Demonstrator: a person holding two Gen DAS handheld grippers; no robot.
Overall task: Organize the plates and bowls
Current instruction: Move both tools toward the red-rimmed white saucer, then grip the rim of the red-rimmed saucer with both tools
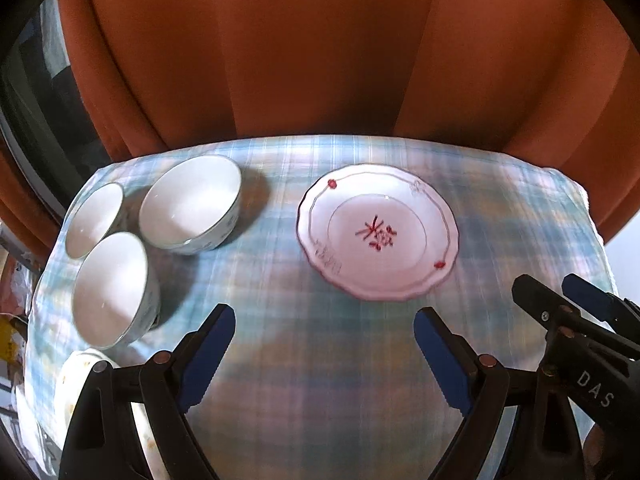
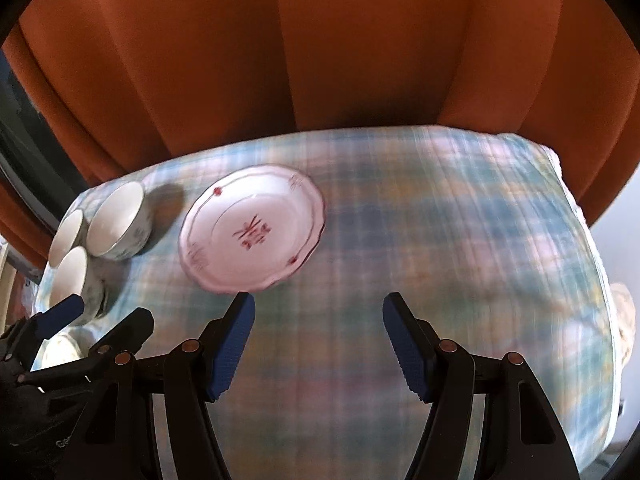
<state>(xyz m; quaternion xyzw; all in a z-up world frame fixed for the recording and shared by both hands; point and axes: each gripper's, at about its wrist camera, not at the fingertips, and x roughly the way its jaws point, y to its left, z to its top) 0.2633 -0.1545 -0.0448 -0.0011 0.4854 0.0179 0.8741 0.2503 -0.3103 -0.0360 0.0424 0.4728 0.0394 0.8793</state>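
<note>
Plate (image 1: 378,232), white, scalloped, red-flowered; left gripper (image 1: 324,354) and right gripper (image 2: 318,346) both released.

A soft, matt plaid cloth (image 1: 320,360) covers the tabletop. The plate (image 1: 378,236) and bowls (image 1: 192,206) look like glossy glazed ceramic. Orange curtain (image 1: 320,48) fabric hangs matt. Ribbed blue pads line the black plastic fingers (image 1: 208,356).

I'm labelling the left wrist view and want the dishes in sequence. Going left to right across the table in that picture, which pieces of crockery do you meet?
Far-left bowl → near bowl → larger bowl → plate with red pattern. The pale dish behind the left fingers is left out, being mostly hidden.
</note>
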